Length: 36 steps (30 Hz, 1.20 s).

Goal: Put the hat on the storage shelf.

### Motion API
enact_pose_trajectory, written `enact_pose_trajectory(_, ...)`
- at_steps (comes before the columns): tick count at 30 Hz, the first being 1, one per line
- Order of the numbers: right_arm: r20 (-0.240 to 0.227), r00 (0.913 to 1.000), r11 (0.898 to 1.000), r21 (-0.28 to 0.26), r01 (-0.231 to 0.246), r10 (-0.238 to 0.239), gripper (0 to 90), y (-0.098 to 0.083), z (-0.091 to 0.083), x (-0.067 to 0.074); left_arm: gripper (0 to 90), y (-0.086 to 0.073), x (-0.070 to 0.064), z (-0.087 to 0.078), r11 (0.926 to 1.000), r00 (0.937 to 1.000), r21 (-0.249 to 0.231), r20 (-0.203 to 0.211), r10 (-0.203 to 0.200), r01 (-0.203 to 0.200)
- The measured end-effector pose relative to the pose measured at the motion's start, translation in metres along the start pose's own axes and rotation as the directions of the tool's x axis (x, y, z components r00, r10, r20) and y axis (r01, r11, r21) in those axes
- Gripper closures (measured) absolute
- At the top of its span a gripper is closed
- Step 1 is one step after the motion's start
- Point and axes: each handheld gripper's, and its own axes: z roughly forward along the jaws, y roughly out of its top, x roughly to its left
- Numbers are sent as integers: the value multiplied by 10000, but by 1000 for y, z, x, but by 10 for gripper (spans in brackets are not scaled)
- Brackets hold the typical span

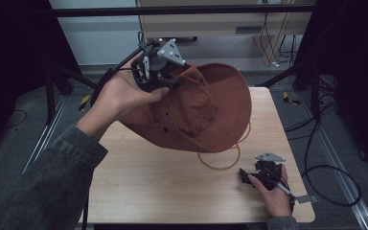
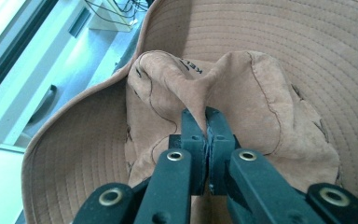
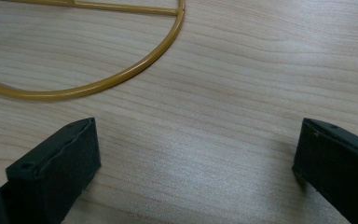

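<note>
The left tool (image 1: pixel 165 72) is clenched on a pinched fold of the crown of a rust-brown, wide-brimmed hat (image 1: pixel 220 103), held tilted above the wooden counter (image 1: pixel 163 177). The brim shows rows of stitching. A yellowish cord (image 1: pixel 220 165) loops below it. The right tool (image 1: pixel 261 175) rests on the counter, jaws spread apart.

Hand-held gripper (image 2: pixel 207 122) pinched on brown hat (image 2: pixel 261 60) crown fold

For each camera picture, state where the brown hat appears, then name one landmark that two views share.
High view: brown hat upper centre, lifted by the left tongs.
Left gripper view: hat across the picture, crown pinched.
Right gripper view: not in it.
Shared landmark: yellow ring on the table.
</note>
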Motion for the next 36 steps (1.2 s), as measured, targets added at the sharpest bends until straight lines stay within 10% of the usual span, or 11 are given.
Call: enact_pose_trajectory(36, -24, 10000, 10000, 6, 7, -7, 4, 0, 0, 0, 880, 48, -14, 53, 9987, 9971, -29, 578, 500, -499)
